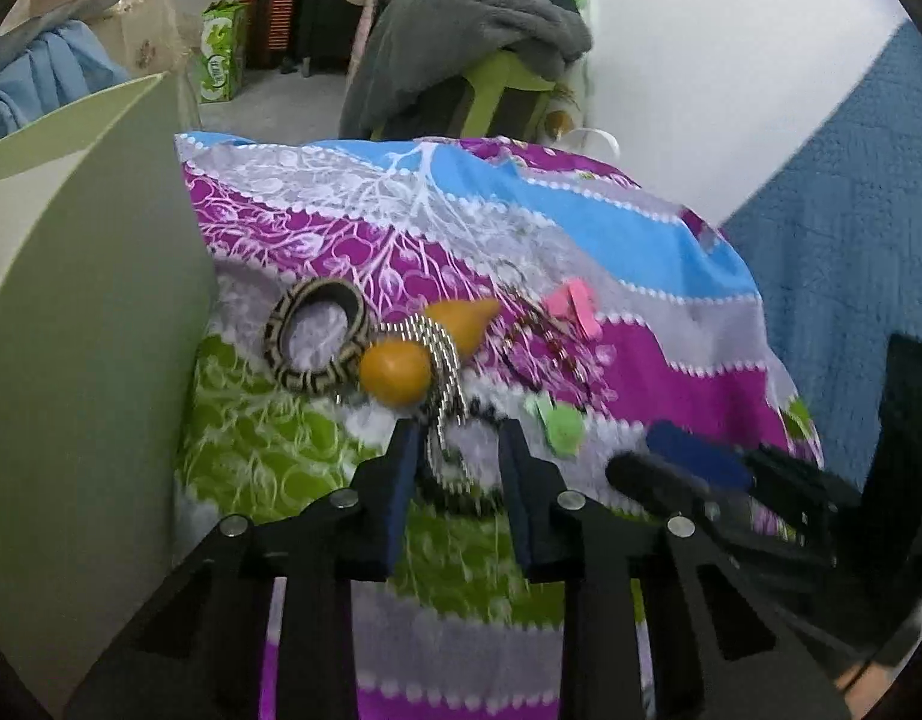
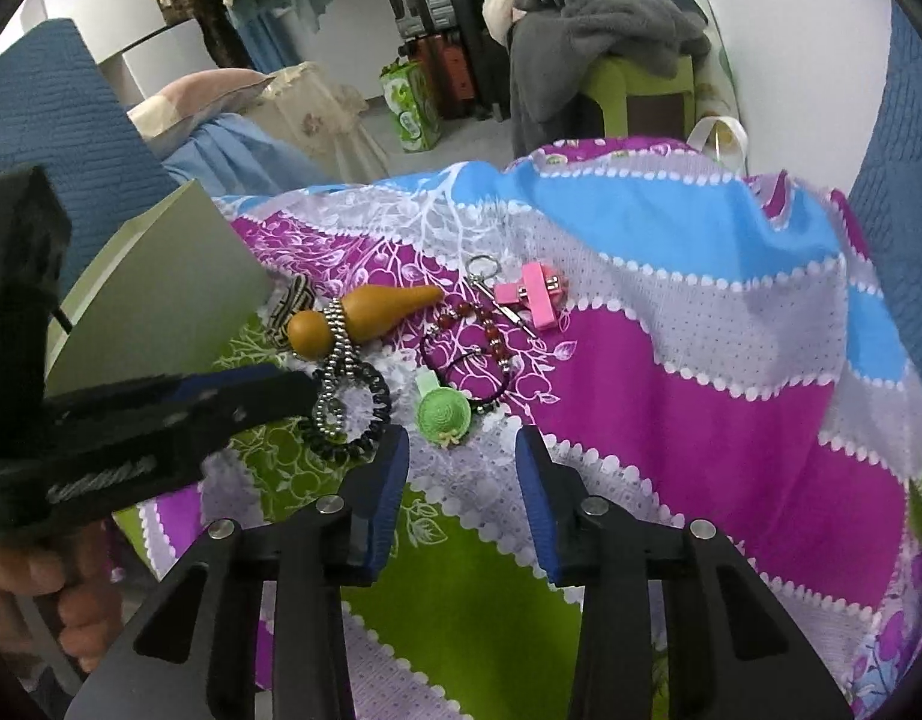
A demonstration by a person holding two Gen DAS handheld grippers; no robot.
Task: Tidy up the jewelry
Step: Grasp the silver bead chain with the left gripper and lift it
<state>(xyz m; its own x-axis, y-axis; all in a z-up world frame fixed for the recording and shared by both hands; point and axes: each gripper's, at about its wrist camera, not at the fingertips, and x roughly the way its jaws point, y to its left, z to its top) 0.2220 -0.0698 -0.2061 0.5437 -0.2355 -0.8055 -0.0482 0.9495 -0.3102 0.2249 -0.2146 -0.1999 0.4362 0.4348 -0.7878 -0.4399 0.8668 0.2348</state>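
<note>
Jewelry lies on a patterned cloth [image 2: 671, 372]. An orange gourd-shaped holder [image 1: 401, 360] [image 2: 365, 318] has a silver bead chain [image 1: 440, 354] [image 2: 335, 360] draped over it. A striped bangle [image 1: 317, 333] lies to its left. A black coil band [image 2: 359, 414], a green hat clip [image 2: 443, 414] [image 1: 560, 426], a red bead bracelet [image 2: 479, 336] and a pink clip [image 2: 536, 294] [image 1: 575, 306] lie nearby. My left gripper [image 1: 458, 429] is open, its fingers either side of the chain's lower end. My right gripper [image 2: 461, 438] is open and empty, just in front of the green hat clip.
A pale green box [image 1: 71, 300] [image 2: 161, 294] stands at the cloth's left edge. A key ring with small tools [image 2: 491, 282] lies by the pink clip. A chair piled with grey clothes [image 1: 473, 30] stands behind. Blue quilted fabric [image 1: 851, 276] lies to the right.
</note>
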